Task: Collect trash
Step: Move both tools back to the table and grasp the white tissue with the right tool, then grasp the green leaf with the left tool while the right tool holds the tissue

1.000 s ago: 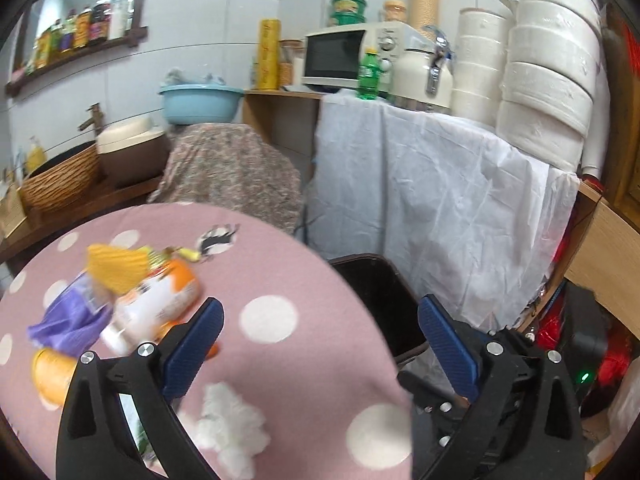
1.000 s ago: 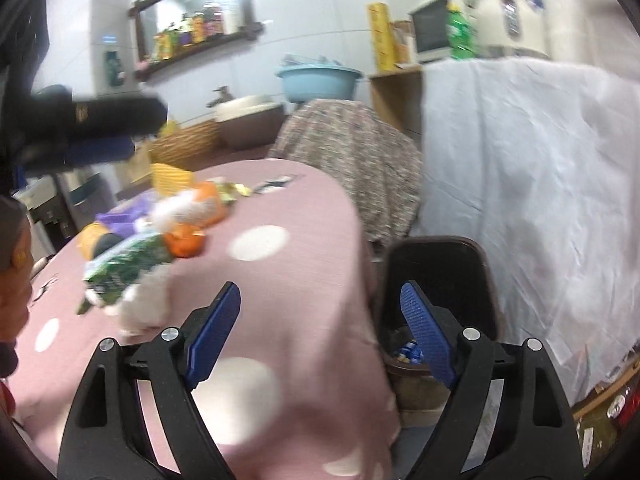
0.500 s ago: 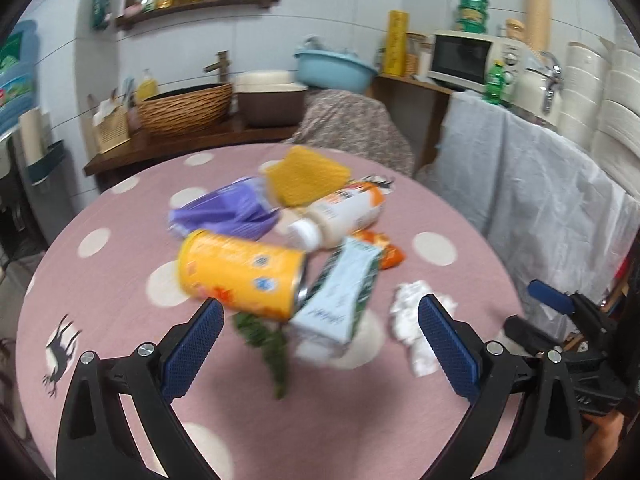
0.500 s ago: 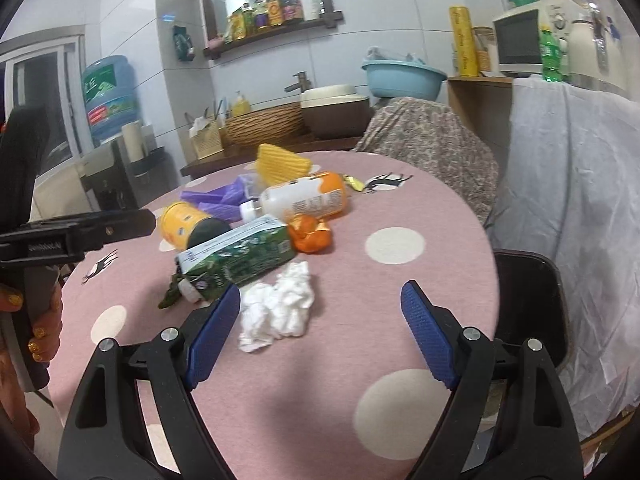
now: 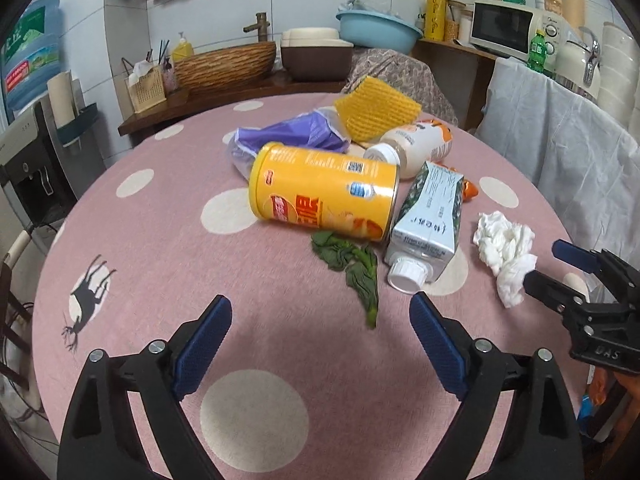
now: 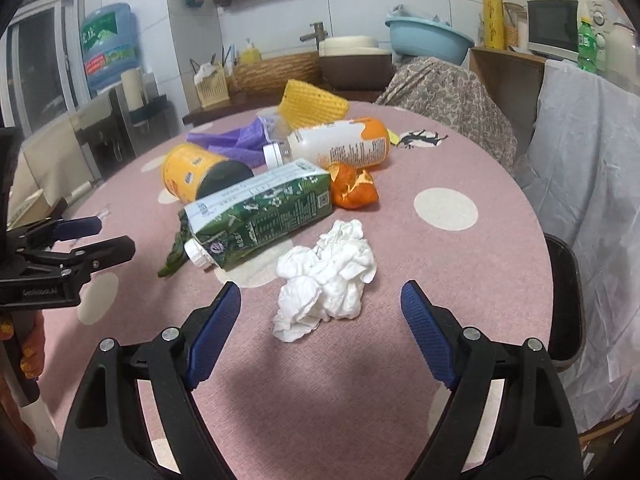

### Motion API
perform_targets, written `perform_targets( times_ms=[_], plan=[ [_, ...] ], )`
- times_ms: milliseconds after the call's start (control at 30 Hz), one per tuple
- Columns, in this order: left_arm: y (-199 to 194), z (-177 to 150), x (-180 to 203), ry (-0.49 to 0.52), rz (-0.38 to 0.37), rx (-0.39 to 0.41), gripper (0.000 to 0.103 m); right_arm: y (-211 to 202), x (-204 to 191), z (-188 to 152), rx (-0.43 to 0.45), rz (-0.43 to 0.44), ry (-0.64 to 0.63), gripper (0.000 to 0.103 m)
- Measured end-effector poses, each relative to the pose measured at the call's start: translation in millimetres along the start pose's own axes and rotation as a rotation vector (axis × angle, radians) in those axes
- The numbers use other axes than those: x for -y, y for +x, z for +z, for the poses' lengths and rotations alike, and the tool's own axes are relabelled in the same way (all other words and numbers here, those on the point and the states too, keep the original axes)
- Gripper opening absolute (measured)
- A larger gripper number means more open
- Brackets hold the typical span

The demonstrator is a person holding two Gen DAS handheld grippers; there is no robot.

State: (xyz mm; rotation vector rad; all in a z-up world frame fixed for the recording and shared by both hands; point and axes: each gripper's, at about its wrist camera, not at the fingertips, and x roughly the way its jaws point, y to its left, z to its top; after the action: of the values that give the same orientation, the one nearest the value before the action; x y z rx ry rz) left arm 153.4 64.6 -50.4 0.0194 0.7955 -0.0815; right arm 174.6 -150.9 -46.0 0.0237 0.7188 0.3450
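While the trash is lying heaped toward the far side of the round pink tabletop (image 5: 168,216), the left gripper (image 5: 320,336) is hanging over the near part of the cloth with its jaws closing and nothing between them. Just beyond it a wilted green leaf (image 5: 352,268) is lying on the cloth, touching the near side of a yellow chip can (image 5: 324,196) that is resting on its side. To the right of the can a green and white carton (image 5: 430,220) is lying with its white cap pointing toward the near edge. Farther back a white and orange bottle (image 5: 416,148) is lying on its side, with a purple bag (image 5: 292,138) to its left and a yellow mesh piece (image 5: 376,110) propped behind it.

The right gripper (image 6: 322,330) is hovering with its jaws standing wide apart and holding nothing; a crumpled white tissue (image 6: 328,280) is lying on the tabletop just beyond it, roughly in line with the gap. An orange peel (image 6: 354,186) is sitting beyond the tissue, touching the carton's far end. At the right edge, a dark bin (image 6: 568,300) is standing beside the tabletop, below its rim.
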Motion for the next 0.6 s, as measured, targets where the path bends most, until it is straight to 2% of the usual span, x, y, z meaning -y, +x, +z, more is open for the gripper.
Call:
perform_targets(
  times_ms=[67,133,233,400,600],
  plan=[
    [2.7,-0.9,0.2,-0.001,-0.005,-0.009,0.085,8.1,-1.0,2.4,-0.020,-0.025,-0.002,0.079],
    [5.4,-0.9,1.3,0.001,-0.003,-0.017,0.082,15.7,-1.7,5.3,-0.041,-0.029,-0.007,0.068],
    [9.6,-0.2,4.9,0.008,-0.010,-0.029,0.079,27.2,-3.8,8.5,-0.072,-0.043,-0.024,0.058],
    [20.6,3.8,11.0,0.022,-0.025,-0.056,0.077,39.0,-4.7,11.0,-0.101,-0.043,-0.037,0.048],
    [31.9,6.4,20.4,0.068,-0.002,-0.089,0.067,34.9,-2.9,13.0,-0.092,-0.035,-0.046,0.037]
  ],
)
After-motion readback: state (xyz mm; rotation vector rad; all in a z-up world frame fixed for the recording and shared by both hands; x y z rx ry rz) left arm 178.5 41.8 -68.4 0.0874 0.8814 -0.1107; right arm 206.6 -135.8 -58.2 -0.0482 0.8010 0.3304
